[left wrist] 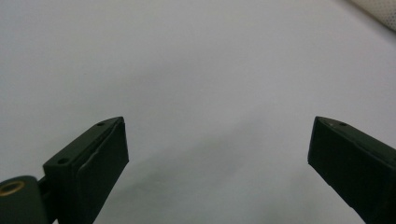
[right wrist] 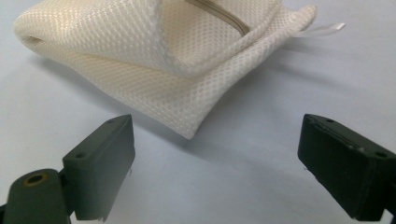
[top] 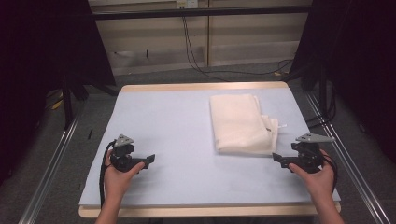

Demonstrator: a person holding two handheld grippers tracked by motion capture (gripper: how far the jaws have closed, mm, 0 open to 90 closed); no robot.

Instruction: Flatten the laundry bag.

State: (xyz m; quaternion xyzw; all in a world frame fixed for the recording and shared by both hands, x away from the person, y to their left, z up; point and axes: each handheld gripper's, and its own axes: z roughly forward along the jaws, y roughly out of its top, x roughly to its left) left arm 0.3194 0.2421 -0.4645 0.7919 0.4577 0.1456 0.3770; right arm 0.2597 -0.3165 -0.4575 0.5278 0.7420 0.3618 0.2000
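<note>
A folded cream mesh bag (top: 243, 122) lies on the pale blue table top (top: 173, 126), right of the middle. Its near corner (right wrist: 189, 126) lies just ahead of my right gripper (right wrist: 217, 140), which is open with nothing between its jaws. From above, the right gripper (top: 279, 158) rests near the table's right front, just below the bag's near right corner. My left gripper (top: 148, 161) sits at the left front, well away from the bag, and is open (left wrist: 219, 140) over bare table. A corner of the bag (left wrist: 380, 9) shows far off.
The table's wooden front edge (top: 205, 211) lies close to both hands. Metal rails (top: 51, 168) run along both sides of the table. Cables (top: 196, 60) trail on the floor behind. A white tag (right wrist: 327, 29) sticks out from the bag's far side.
</note>
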